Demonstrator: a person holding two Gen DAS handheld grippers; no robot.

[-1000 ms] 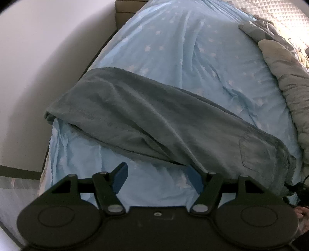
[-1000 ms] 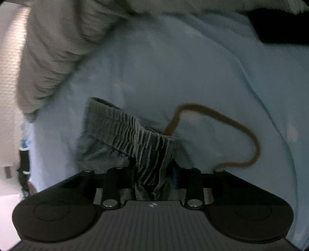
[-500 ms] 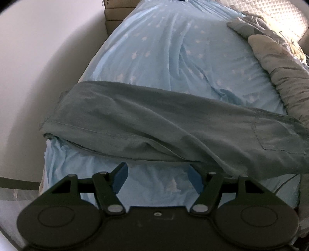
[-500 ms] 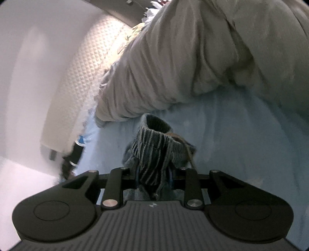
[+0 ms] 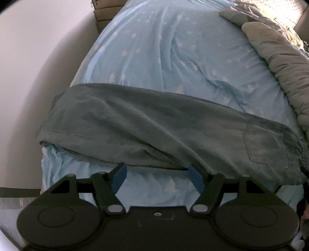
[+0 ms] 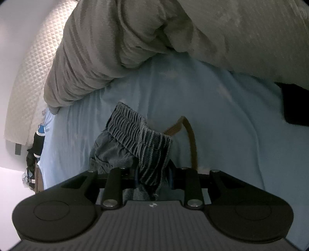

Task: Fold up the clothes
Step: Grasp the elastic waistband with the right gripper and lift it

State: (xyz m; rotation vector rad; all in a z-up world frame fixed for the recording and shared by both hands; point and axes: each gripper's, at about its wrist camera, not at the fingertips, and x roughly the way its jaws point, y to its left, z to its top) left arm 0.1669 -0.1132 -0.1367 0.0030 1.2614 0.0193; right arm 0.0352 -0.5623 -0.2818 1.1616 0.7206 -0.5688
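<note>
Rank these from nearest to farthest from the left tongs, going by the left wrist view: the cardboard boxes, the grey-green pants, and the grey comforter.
1. Grey-green pants, lying across the sheet just ahead of the left tongs.
2. Grey comforter, bunched along the right edge.
3. Cardboard boxes, top left beyond the bed.

A light blue bedsheet [image 5: 173, 63] with pale star shapes covers the bed, creased toward its right edge. A grey quilted duvet [image 5: 280, 50] lies bunched along the bed's right edge (its folds fill the upper part of the right wrist view), beside a white padded headboard [image 6: 29, 81]. Cardboard boxes [image 5: 105, 11] stand at the bed's far left corner, against a plain wall [image 5: 34, 58].
</note>
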